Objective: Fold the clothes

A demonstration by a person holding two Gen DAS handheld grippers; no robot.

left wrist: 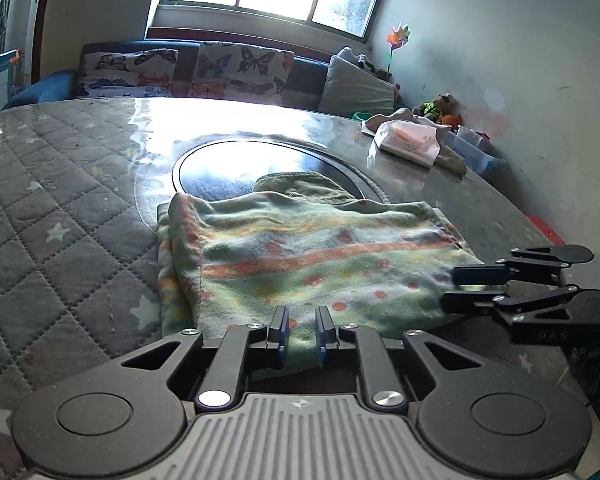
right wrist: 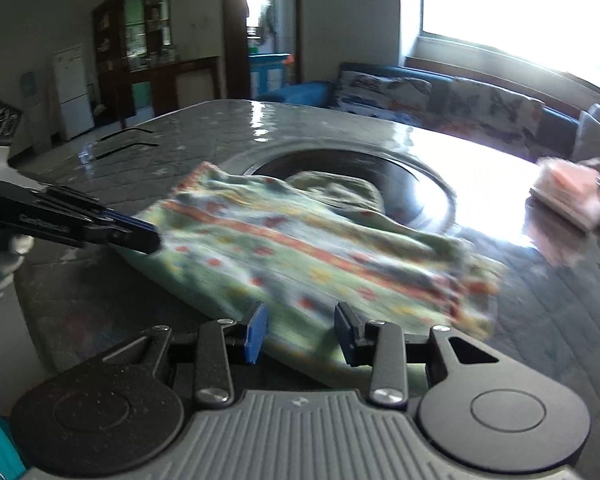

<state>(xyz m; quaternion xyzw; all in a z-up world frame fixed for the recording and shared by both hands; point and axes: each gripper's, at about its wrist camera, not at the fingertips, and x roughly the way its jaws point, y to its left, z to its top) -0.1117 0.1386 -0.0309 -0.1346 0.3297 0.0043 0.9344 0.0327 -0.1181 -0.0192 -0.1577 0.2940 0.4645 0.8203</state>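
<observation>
Directly ahead of the left gripper [left wrist: 302,330], in the left wrist view, the folded garment [left wrist: 300,256] lies flat on the quilted table cover [left wrist: 60,208]. Its near hem runs across the line the gripper points along, and a bit of that hem sits in the gap between the fingers. The jaws stand narrow; whether the pads actually pinch the cloth cannot be told. The orange stripe runs left to right, so the garment's long axis lies crosswise to this gripper. Off to the right, the right gripper [left wrist: 466,292] reaches in from the side at the garment's right edge, jaws slightly parted. Beyond the far hem, the dark round inset [left wrist: 204,164] shows under the glare.

From the right wrist view, the garment [right wrist: 300,248] lies ahead and slightly left of the right gripper [right wrist: 300,332], blurred. The near edge passes between the fingers, which stand moderately apart and do not look pressed on it. The left gripper [right wrist: 148,238] comes in from the left, tips at the garment's left border.

Judgement: both grippers sit at the near side, one toward each end, so the next fold likely carries this edge away toward the far hem.
</observation>
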